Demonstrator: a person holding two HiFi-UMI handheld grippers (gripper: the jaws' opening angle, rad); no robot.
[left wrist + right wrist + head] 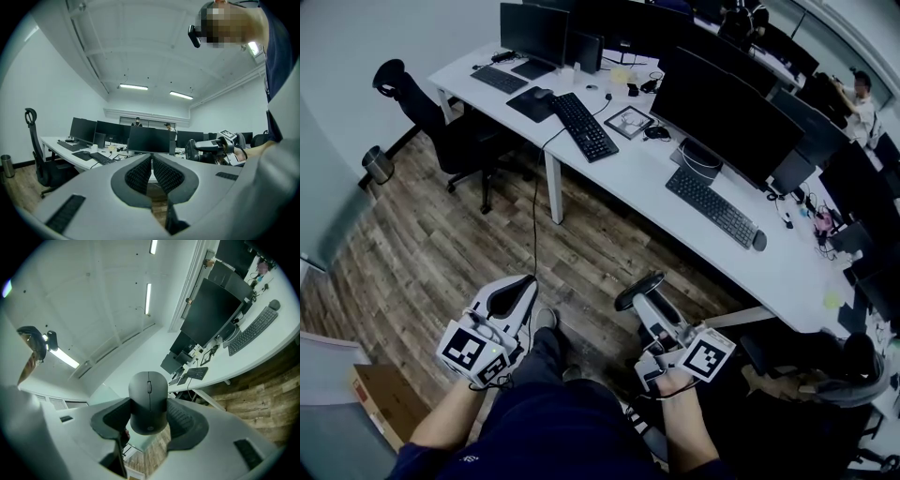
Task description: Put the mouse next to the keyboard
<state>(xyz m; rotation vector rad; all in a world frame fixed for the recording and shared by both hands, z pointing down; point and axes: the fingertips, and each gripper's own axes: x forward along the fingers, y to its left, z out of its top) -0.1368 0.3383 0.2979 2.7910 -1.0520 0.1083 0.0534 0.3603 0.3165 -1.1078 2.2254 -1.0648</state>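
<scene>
1. Right gripper (149,420): jaws pinching the rounded dark grey wireless mouse (148,397), held off any surface for carrying.
2. Left gripper (151,172): jaws pressed together, empty; apparently not needed.
3. Black keyboard (712,208): lies on the long white desk (628,178), well apart from the mouse; likely destination.

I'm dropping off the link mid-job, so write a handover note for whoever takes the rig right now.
Right gripper: fingers shut on the mouse, held over the wood floor, short of the desk.
Left gripper: fingers together, empty.
Nearest keyboard lies on the desk before the big monitor; another mouse sits at its right end.
Done: mouse grasped.
Left: carry it over, set it beside the keyboard, release.
</scene>
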